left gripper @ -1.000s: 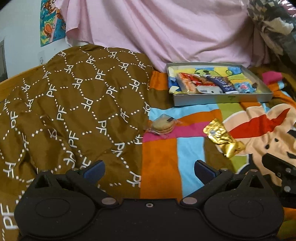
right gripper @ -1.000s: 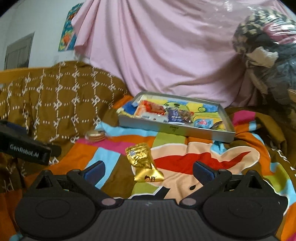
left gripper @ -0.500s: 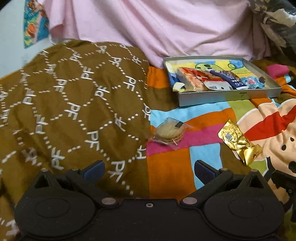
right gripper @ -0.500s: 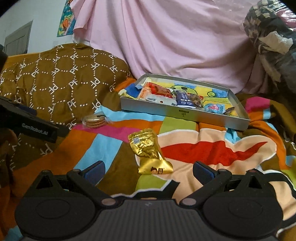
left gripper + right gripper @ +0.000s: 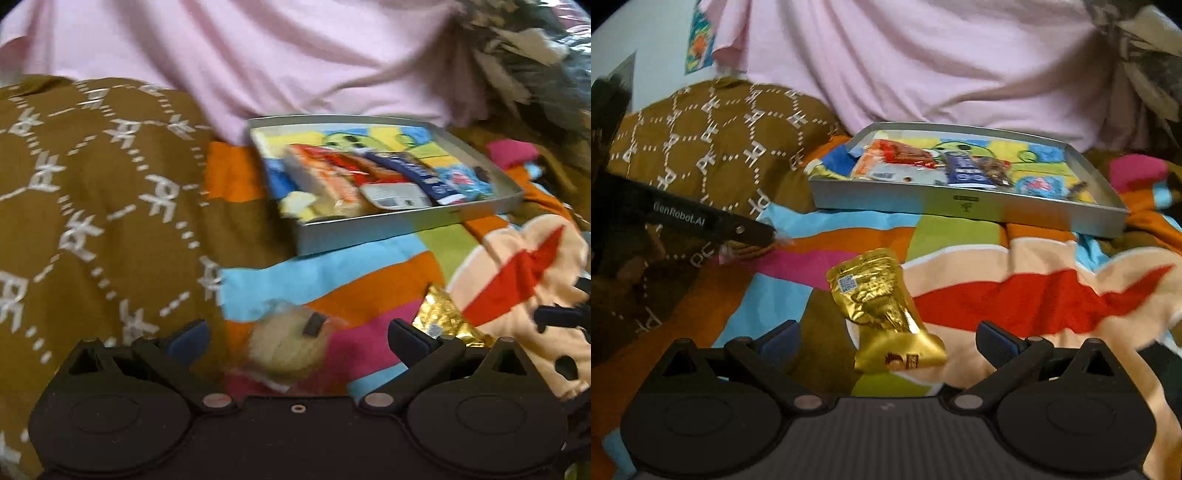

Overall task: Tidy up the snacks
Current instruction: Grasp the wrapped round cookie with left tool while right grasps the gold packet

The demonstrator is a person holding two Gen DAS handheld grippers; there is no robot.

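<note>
The left gripper [image 5: 295, 338] is spread wide, a wrapped cookie [image 5: 291, 350] lying between its fingers on the striped blanket [image 5: 332, 273]. The right gripper [image 5: 886, 341] is likewise wide open, with the gold packet [image 5: 882, 314] between its fingers, not clamped. Beyond both, the grey tray [image 5: 967, 206] rests on the blanket, holding several wrapped snacks. A brown patterned cover [image 5: 92, 206] lies to the left, pink cloth [image 5: 923, 66] behind.

Both tongs [image 5: 297, 338] [image 5: 886, 338] low, jaws wide apart.
</note>
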